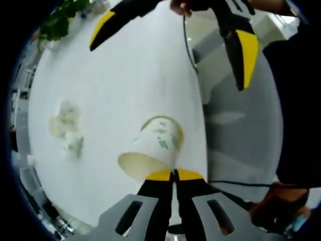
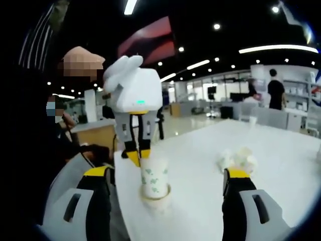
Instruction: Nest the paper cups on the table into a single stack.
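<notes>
The left gripper [image 1: 174,174] pinches the rim of a paper cup [image 1: 156,143], its yellow tips together on the cup wall. In the right gripper view, that cup [image 2: 154,179] sits upright in another cup [image 2: 155,197] on the white table [image 2: 281,155]. The right gripper [image 2: 168,175] stands wide, tips at 8 and 4 o'clock. Crumpled cups [image 2: 236,159] lie at 3 o'clock.

Both grippers: grey slotted bodies, black jaws w/ yellow tips; left gripper [image 1: 174,174], right gripper [image 2: 167,175]. Person's sleeve [image 1: 296,100] dark.
</notes>
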A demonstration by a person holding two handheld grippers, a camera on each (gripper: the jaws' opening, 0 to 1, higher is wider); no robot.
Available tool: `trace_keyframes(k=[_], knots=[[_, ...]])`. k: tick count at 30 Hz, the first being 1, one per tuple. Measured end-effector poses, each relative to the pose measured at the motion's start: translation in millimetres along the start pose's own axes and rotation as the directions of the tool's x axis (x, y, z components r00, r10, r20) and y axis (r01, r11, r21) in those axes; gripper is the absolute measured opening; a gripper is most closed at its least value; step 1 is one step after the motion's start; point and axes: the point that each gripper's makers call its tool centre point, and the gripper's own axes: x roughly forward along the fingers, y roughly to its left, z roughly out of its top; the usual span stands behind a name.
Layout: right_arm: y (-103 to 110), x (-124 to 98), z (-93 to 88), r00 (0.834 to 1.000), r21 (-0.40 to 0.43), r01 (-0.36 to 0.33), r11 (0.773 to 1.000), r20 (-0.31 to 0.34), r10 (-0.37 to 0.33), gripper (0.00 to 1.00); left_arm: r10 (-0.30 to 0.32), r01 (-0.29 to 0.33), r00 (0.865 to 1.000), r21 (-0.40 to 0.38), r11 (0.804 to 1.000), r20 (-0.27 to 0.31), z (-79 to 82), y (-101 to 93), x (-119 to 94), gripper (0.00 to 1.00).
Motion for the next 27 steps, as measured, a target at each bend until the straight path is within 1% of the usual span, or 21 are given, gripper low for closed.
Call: trace_keyframes(k=[6,11,16,18,24,27], knots=[[-2,-3,-0.8,1.000,0.006,0.004,1.000,0.002,-0.004,0.90,-0.010,0.010,1.000,0.007,1.000,-0.014,2.4,-0.4,6,0.00],[-2,-4,-3.0,1.000,0.013,0.007,1.000,0.000,-0.007,0.90,-0.022,0.022,0.999,0.013,1.000,-0.031,0.8,-1.4,9,0.00],[-1,-4,-5.5,1.000,0.020,0.005,1.000,0.000,-0.005,0.88,-0.019,0.019,0.999,0.012,1.000,-0.045,0.8,1.6,11,0.00],[-1,-4,-5.6,1.000,0.024,0.005,1.000,0.001,-0.005,0.88,-0.012,0.013,0.999,0.024,1.000,-0.043,1.9,2.8,11,0.01],[-1,-4,-6.4,1.000,0.028,0.005,1.000,0.003,-0.005,0.87,-0.030,0.033,0.998,0.041,0.999,-0.052,1.0,-2.2,9,0.01],[-2,-4,-5.7,1.000,0.030,0.007,1.000,0.005,-0.007,0.87,-0.046,0.047,0.998,0.042,0.998,-0.042,1.0,-3.0,8,0.01]])
